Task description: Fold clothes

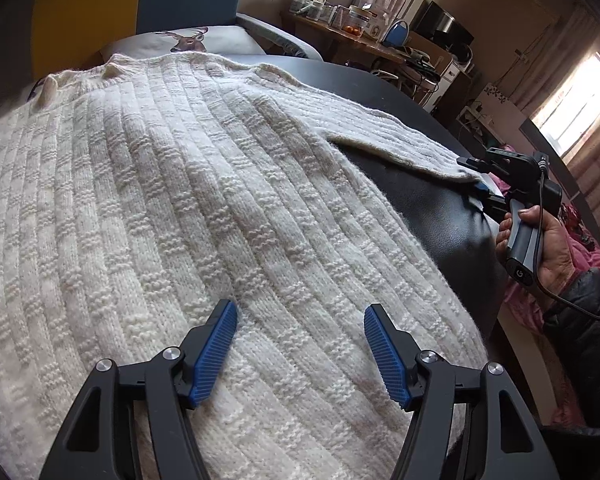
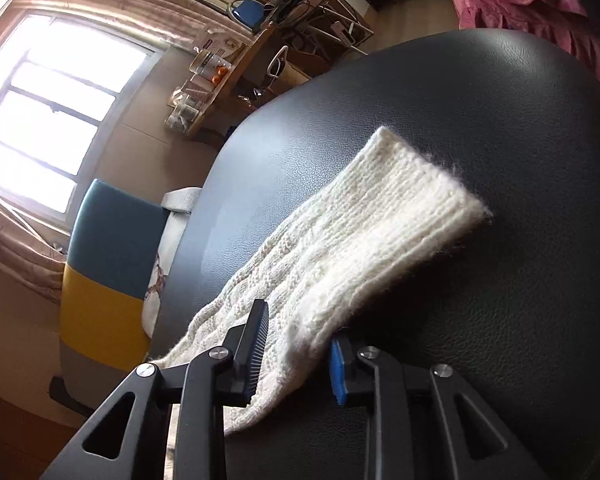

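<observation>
The left gripper (image 1: 300,344) hovers over the sweater's (image 1: 172,200) lower body, its 2 blue fingers (image 1: 220,356) spread apart with nothing between them. The right gripper (image 2: 300,354) has its fingers (image 2: 256,344) parted on either side of the sleeve (image 2: 364,232), 1 above and 1 beneath. The cream sweater lies flat on the dark tabletop (image 2: 480,100).

Cream-white sweater (image 1: 188,200), knit in ribbed checker-block texture. Dark grey leathery table (image 2: 440,100), blue ribbed pads (image 1: 220,352), deer print on pale pillow (image 1: 188,40), teal-and-yellow chair (image 2: 112,264).
</observation>
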`<state>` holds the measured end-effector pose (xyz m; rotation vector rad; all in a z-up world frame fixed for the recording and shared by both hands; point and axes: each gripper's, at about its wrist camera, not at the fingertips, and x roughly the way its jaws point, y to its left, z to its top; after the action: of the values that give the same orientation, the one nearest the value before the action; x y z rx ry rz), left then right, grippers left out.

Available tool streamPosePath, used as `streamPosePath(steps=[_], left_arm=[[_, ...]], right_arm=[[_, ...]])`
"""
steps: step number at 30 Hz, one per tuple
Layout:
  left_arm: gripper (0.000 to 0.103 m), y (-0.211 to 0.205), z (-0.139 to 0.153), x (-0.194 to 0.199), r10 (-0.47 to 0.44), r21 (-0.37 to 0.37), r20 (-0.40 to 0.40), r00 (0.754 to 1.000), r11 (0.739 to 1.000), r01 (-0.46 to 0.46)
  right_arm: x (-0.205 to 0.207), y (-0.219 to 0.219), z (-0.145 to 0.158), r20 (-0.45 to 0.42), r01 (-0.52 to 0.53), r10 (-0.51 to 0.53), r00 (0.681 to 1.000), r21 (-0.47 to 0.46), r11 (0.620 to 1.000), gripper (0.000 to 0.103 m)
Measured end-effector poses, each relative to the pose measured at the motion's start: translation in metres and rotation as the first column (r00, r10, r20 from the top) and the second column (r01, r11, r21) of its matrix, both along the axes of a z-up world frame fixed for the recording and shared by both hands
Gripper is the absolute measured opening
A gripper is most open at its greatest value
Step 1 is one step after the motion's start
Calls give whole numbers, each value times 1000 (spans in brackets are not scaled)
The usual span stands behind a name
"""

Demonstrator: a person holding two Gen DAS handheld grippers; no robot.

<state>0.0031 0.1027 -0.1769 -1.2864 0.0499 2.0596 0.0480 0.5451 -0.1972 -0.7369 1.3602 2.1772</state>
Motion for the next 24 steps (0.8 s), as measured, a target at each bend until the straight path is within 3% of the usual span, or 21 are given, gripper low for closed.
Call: streamPosePath(steps=[4, 10, 12, 13, 14, 17, 20, 24], left_arm=[[67, -3, 0, 1, -5, 7, 4, 1000, 1000, 5], [67, -5, 2, -6, -15, 4, 25, 1000, 1000, 15], [59, -9, 7, -16, -9, 26, 68, 998, 1000, 7], [46, -12, 11, -22, -7, 40, 90, 996, 999, 3], [40, -14, 18, -29, -5, 60, 102, 995, 998, -1], [40, -22, 45, -64, 29, 92, 77, 997, 995, -37], [40, -17, 73, -106, 50, 103, 23, 998, 993, -52], [39, 24, 90, -163, 5, 46, -52, 999, 999, -3]], right_arm=[[-16, -4, 26, 163, -97, 63, 985, 209, 973, 9], [-15, -12, 75, 257, -194, 77, 963, 468, 862, 9], [-21, -8, 65, 320, -238, 91, 943, 458, 857, 9], [-23, -6, 55, 349, -259, 101, 932, 441, 859, 9], [-26, -3, 46, 378, -279, 111, 919, 425, 861, 9], [-22, 3, 26, 378, -262, 110, 919, 378, 888, 9], [-19, 5, 25, 375, -264, 106, 921, 401, 877, 9], [-19, 11, 25, 377, -287, 131, 917, 395, 873, 9]])
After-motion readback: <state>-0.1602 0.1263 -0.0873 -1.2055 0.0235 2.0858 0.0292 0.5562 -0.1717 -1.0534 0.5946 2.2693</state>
